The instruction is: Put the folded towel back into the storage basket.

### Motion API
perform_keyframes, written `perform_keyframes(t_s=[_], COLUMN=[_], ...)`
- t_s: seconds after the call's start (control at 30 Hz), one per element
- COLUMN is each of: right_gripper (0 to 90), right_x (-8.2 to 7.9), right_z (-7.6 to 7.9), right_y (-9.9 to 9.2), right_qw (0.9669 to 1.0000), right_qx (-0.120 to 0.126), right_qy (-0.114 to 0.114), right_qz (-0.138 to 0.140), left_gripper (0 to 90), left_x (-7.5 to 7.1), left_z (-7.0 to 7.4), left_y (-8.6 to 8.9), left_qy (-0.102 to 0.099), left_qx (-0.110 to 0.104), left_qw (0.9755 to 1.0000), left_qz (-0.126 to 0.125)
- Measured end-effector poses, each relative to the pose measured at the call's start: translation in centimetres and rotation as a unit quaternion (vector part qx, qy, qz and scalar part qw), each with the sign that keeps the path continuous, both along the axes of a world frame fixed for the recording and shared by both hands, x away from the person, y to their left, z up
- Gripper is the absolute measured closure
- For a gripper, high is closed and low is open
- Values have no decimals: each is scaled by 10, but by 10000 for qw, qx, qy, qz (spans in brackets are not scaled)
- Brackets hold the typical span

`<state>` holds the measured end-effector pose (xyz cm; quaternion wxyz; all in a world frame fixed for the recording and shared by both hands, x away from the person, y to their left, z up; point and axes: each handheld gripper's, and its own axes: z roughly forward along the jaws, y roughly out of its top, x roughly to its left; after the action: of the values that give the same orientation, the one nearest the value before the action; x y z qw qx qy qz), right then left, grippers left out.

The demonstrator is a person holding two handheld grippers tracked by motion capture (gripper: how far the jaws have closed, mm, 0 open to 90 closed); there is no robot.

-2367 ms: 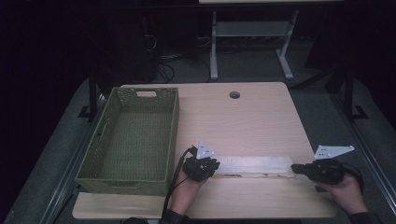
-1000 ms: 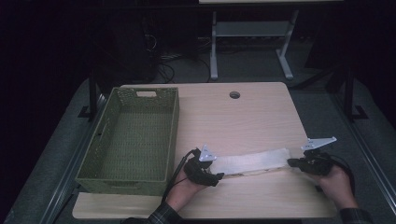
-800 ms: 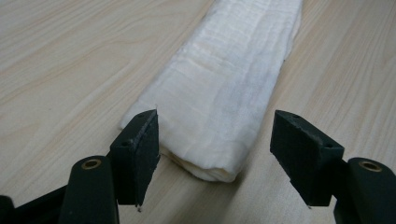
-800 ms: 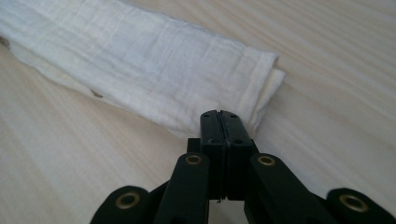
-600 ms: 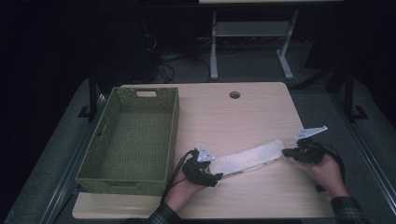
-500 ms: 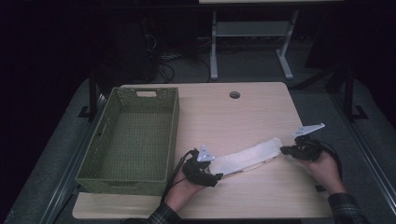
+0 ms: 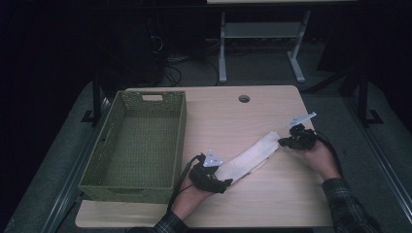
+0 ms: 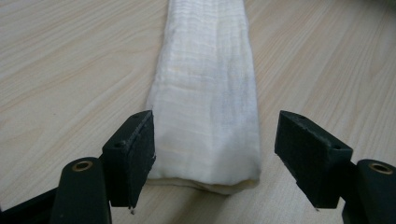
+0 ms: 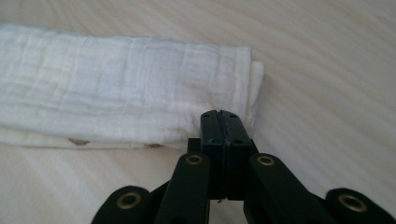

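A long white folded cloth (image 7: 250,158) lies slantwise on the wooden table (image 7: 233,116). Its near end lies at my left gripper (image 7: 224,184) and its far end at my right gripper (image 7: 283,142). In the left gripper view, the cloth's end (image 8: 205,102) rests on the table between the jaws of my left gripper (image 8: 215,144). Those jaws have just been opening and stand wide, pads off the fabric. In the right gripper view, my right gripper (image 9: 222,123) is shut on the lower corner of the cloth (image 9: 116,79).
A green woven basket (image 7: 177,145) with nothing in it stands on the left part of the table. A round cable hole (image 7: 244,98) sits near the far edge. Bare wood lies between the basket and the cloth and in front of it.
My right gripper has moved toward the table's far side with the cloth's end, swinging the strip from level to slanted. The left hand has stayed put at the other end.
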<state>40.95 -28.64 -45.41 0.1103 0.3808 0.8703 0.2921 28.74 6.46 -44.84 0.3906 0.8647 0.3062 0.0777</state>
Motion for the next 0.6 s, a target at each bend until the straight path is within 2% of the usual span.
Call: perform_keyframes(t_s=[0.3,0.53,0.6], right_gripper=[889,883,816], right_x=[39,60,61], right_z=[0,1,1], right_y=[27,46,47], right_qw=[9999,9997,9998], right_qx=[27,-54,-17], right_qy=[36,31,0], right_qz=[133,233,209], left_gripper=[281,282,284], left_x=[1,1,1], left_z=[1,1,1], left_y=[1,0,1], left_qy=[12,15,11], left_qx=[2,-10,-8], left_qw=[10000,10000,10000], left_qz=[18,14,26])
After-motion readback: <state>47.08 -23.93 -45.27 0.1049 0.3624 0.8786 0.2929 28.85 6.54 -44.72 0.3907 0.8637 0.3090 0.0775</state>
